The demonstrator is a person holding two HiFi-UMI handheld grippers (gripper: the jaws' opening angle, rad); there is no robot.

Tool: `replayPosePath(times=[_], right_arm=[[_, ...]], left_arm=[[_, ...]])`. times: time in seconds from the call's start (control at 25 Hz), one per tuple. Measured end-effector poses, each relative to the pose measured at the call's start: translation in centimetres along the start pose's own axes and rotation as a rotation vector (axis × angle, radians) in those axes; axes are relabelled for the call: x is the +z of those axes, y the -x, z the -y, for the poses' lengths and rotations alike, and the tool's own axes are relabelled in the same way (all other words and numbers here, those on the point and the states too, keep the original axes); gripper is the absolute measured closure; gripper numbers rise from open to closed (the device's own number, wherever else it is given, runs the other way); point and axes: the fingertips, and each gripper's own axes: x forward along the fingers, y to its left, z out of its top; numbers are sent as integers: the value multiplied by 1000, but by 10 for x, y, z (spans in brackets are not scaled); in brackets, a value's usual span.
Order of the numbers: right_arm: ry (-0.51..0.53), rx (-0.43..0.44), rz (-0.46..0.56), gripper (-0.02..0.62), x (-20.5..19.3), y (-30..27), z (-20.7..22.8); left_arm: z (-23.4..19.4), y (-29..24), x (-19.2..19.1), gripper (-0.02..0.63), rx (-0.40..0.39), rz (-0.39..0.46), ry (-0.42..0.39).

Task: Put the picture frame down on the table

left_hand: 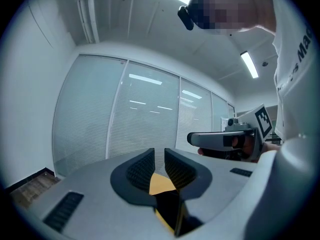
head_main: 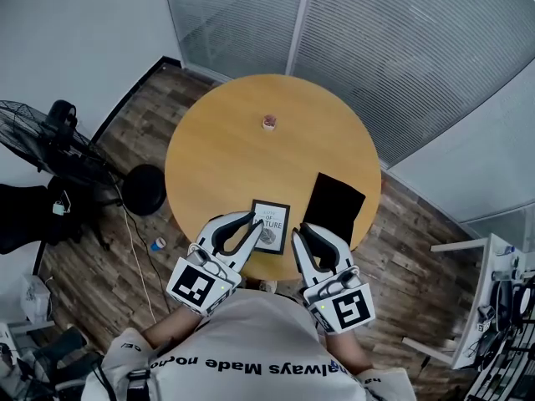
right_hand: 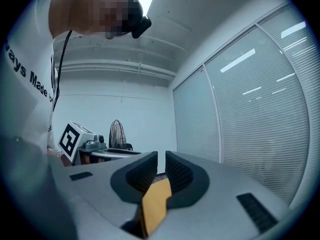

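Note:
The picture frame point(head_main: 270, 225), black-edged with a white printed sheet, lies flat on the round wooden table point(head_main: 226, 149) near its front edge. My left gripper point(head_main: 250, 218) sits at the frame's left side with its tip against the upper left corner. Its jaws are shut to a narrow slit point(left_hand: 159, 159) with nothing between the pads. A dark edge of the frame point(left_hand: 169, 211) shows low behind them. My right gripper point(head_main: 298, 230) is just right of the frame, also shut point(right_hand: 161, 164), and only table surface shows through its slit.
A black rectangular board point(head_main: 334, 205) lies right of the frame and reaches the table's edge. A small round object point(head_main: 268, 123) sits toward the far middle. A fan point(head_main: 50, 140) and a black stool point(head_main: 144, 189) stand on the floor at the left.

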Motion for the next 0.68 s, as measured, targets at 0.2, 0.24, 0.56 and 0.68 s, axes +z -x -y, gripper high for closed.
replayPosePath(times=[0.2, 0.24, 0.56, 0.68], right_arm=[[3, -15, 7, 529, 0, 2, 1], [5, -18, 10, 529, 1, 2, 1], [10, -23, 17, 529, 2, 6, -1], [8, -23, 14, 529, 1, 8, -2]], left_arm=[[-1, 2, -3, 529, 3, -5, 8], [-1, 3, -4, 529, 3, -6, 9], [3, 5, -6, 529, 4, -5, 13], [5, 5, -6, 529, 1, -5, 18]])
